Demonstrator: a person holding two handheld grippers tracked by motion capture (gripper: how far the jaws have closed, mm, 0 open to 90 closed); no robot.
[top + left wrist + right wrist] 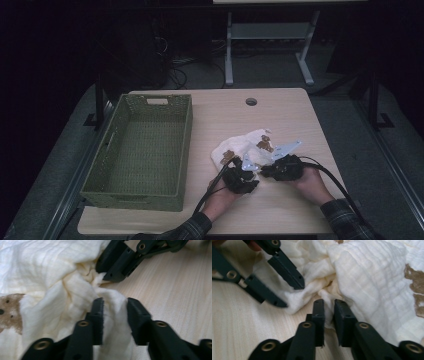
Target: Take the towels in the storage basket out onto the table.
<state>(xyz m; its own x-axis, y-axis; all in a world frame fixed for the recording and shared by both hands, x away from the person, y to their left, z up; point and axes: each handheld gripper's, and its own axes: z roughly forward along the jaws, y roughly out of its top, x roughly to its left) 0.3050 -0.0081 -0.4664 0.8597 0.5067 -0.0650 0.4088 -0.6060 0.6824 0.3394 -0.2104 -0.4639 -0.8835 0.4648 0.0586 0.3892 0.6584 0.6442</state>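
A crumpled cream cloth [243, 145] with brown animal prints lies on the wooden table [280, 112], right of the middle. Both hands rest at its near edge. In the left gripper view, my left gripper [115, 307] has a thick fold of the cloth [62, 282] bunched between its pads, which press on it. My right gripper [329, 305] is pinched on a thin fold of the cloth [367, 277] right beside it. The two grippers meet almost tip to tip: the right gripper [117, 265] shows just beyond the left one's jaws. In the high view the left gripper [244, 170] and right gripper [264, 171] sit side by side.
A green woven basket [186, 145] stands empty on the left half of the table, close to the cloth. A round cable hole [251, 101] sits near the far edge. Black cables [330, 177] trail from both grippers toward the near edge.
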